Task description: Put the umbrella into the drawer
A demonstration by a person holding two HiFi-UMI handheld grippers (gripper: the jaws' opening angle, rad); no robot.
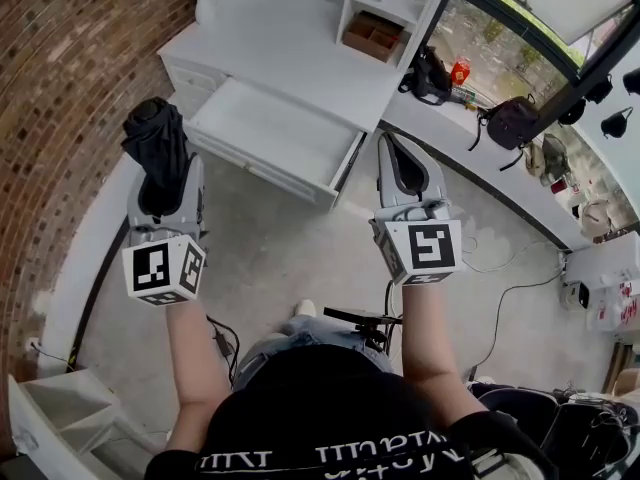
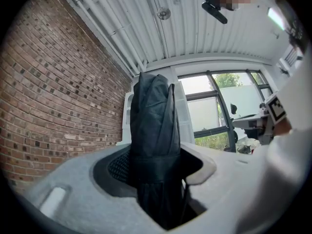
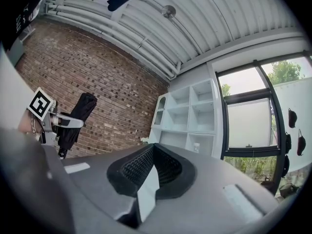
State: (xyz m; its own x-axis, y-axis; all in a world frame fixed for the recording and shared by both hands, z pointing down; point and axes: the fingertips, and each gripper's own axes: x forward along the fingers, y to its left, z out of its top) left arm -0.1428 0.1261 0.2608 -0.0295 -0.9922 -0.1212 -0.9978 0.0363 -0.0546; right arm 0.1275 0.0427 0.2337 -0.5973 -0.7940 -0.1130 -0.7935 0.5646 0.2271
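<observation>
At head view's left: left gripper (image 1: pixel 165 190) clamped on folded black umbrella (image 1: pixel 157 148). Umbrella stands between jaws, top end reaching past fingertips. Right gripper (image 1: pixel 398 163) holds nothing, jaws together. White drawer (image 1: pixel 270 128) pulled open from white cabinet (image 1: pixel 290 43), ahead between both grippers. Umbrella outside drawer, apart from it, off its left front corner. Brick wall (image 1: pixel 60 78) at left.

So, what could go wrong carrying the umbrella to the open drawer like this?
The umbrella stands far beyond the jaws of the left hand-held gripper, which clamps it low, so it may pivot or slip when tilted. Its long free end could catch the front edge of the drawer going in.
</observation>
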